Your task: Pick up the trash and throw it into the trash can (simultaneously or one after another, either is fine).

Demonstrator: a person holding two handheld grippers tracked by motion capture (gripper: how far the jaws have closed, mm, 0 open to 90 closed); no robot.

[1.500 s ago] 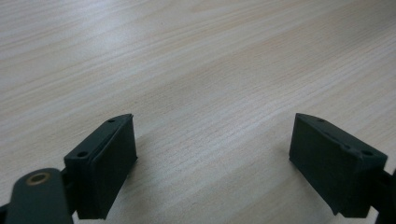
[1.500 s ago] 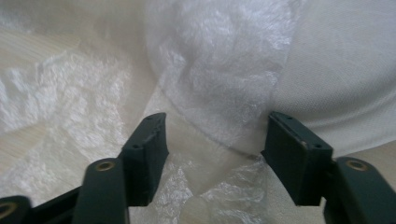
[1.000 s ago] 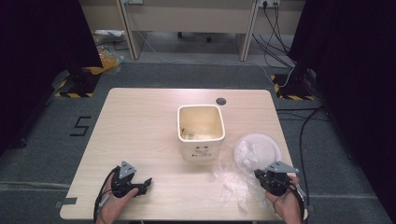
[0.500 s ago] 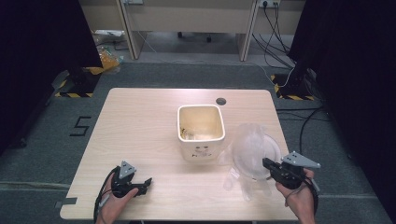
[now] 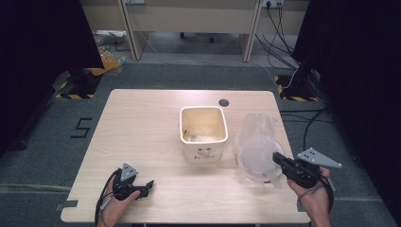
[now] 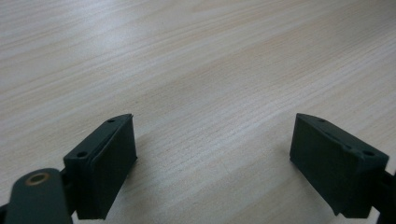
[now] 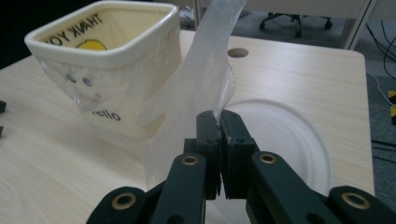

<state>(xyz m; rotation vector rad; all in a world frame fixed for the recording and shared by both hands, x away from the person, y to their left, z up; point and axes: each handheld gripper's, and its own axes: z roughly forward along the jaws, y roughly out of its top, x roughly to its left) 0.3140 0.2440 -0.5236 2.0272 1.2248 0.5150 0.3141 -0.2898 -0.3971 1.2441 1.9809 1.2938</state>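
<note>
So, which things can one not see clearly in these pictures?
- Contents of the cream bin: high view, too small to tell.
- White plate: right gripper view, near edge hidden by the right gripper and the plastic bag.
- Bin lettering: right gripper view, blurred behind the bag.

jaws pinching clear plastic bag, cream bin
</note>
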